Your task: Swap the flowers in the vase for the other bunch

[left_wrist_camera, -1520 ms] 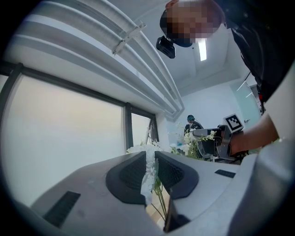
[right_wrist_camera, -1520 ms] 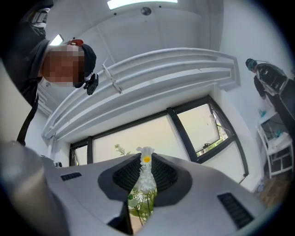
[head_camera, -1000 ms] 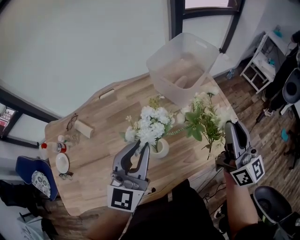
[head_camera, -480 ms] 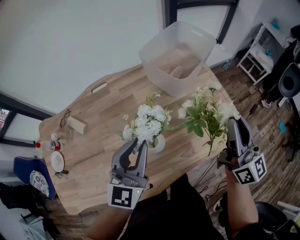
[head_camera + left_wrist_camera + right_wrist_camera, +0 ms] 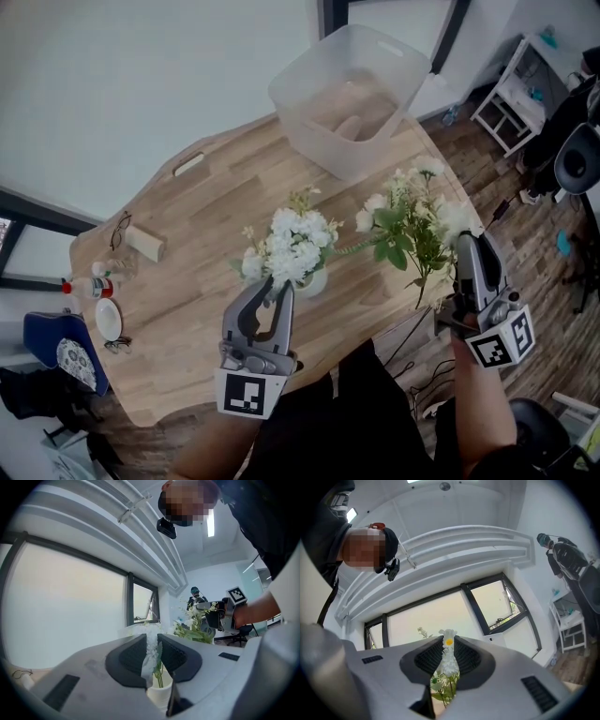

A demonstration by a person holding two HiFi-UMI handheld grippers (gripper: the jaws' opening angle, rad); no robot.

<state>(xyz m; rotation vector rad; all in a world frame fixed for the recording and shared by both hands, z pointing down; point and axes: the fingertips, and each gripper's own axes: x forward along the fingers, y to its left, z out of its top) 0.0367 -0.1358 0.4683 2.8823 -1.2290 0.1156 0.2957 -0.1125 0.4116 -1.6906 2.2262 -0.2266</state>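
Observation:
A small white vase [image 5: 314, 281] stands on the wooden table [image 5: 197, 281] with a bunch of white flowers [image 5: 292, 246] in it. My left gripper [image 5: 284, 289] is beside the vase rim, its jaws closed narrowly on the base of that bunch. In the left gripper view the white blooms [image 5: 151, 644] fill the gap, with the vase [image 5: 159, 695] just below. My right gripper [image 5: 464, 246] holds the other bunch [image 5: 410, 225], leafy green with white flowers, in the air to the right of the vase. A daisy-topped sprig [image 5: 448, 660] sits between its pads.
A large clear plastic bin [image 5: 349, 94] stands at the table's far end. Glasses [image 5: 119, 230], a small roll [image 5: 147, 244], a bottle [image 5: 84, 286] and a small plate [image 5: 108, 319] lie at the left end. A white shelf [image 5: 511, 98] and office chairs stand to the right.
Both grippers have sunk a little, each with its flowers, and both grips look the same. The head view has shifted slightly.

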